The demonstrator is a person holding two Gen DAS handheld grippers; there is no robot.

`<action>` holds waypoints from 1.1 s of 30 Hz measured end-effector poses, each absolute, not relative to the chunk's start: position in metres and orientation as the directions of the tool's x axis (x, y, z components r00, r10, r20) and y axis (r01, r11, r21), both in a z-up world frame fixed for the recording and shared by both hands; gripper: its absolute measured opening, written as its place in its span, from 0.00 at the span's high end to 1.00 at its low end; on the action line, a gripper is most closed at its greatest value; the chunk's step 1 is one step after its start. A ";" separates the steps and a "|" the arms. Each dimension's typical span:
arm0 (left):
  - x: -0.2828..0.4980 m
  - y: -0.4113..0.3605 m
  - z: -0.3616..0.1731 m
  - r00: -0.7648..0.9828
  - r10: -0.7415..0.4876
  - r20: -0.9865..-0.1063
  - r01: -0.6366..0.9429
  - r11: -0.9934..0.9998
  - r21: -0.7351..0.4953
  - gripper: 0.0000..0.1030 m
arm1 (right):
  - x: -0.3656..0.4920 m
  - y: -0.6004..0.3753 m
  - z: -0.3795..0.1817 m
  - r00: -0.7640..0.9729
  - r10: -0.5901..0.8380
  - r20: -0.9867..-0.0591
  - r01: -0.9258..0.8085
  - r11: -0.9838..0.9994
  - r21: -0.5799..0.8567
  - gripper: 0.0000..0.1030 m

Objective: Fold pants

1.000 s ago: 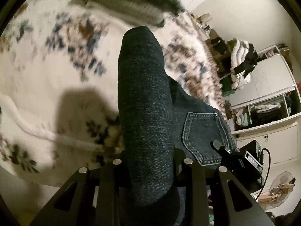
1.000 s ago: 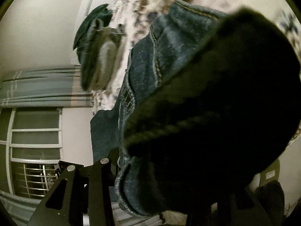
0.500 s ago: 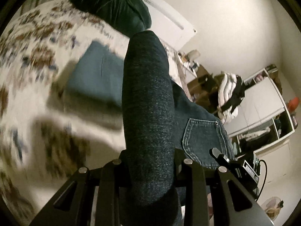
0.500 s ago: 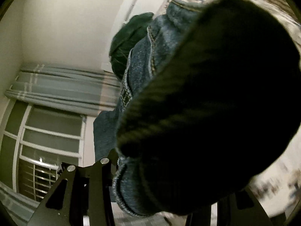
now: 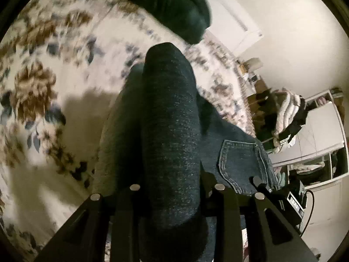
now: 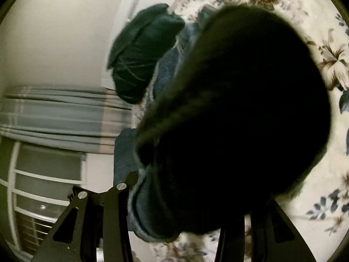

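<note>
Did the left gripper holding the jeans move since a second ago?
Yes. The left gripper, shut on the jeans, travelled up the bed toward the dark green pillow.

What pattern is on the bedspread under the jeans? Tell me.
The bedspread is cream with brown and blue flowers, sharpest in the right wrist view.

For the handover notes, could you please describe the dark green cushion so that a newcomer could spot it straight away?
Start from the bed with the floral bedspread. At its far end, against the pale wall, lies the dark green cushion, beyond the folded jeans held up in the left gripper. It is the only plain, plump green thing there; the jeans are blue denim with a stitched pocket.
</note>
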State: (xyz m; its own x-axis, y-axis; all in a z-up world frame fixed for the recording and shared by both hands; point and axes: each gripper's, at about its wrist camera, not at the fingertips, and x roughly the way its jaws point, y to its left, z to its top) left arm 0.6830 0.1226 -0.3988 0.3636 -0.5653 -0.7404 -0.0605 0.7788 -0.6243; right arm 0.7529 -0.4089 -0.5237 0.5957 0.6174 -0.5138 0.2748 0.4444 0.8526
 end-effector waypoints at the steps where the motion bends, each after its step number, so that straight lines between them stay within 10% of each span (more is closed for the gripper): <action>1: 0.684 0.126 -0.406 0.353 -0.561 -0.749 -0.065 0.783 -0.618 0.68 | 0.756 -0.410 -0.534 0.569 0.627 -0.532 0.297 0.447 0.844 0.52; 12: 0.648 0.138 -0.344 0.414 -0.355 -0.838 -0.066 0.906 -0.417 0.59 | 0.699 -0.444 -0.494 0.479 0.511 -0.714 0.345 0.639 0.688 0.37; 16: 0.622 0.123 -0.320 0.437 -0.220 -0.872 -0.055 0.961 -0.270 0.13 | 0.660 -0.423 -0.443 0.455 0.321 -0.830 0.316 0.814 0.488 0.14; 18: 0.605 0.108 -0.308 0.451 -0.141 -0.881 -0.048 0.982 -0.182 0.07 | 0.653 -0.408 -0.418 0.451 0.222 -0.865 0.290 0.879 0.377 0.07; 33: 0.490 0.057 -0.217 0.589 -0.004 -0.808 -0.016 1.000 -0.016 0.05 | 0.535 -0.352 -0.246 0.564 -0.104 -0.819 0.224 0.974 0.031 0.00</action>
State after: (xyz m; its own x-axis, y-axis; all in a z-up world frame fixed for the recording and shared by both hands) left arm 0.4901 0.0570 -0.2173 0.5893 -0.0036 -0.8079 -0.0161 0.9997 -0.0163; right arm 0.5345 -0.3522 -0.2456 0.5644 -0.1038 -0.8190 0.2244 0.9740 0.0312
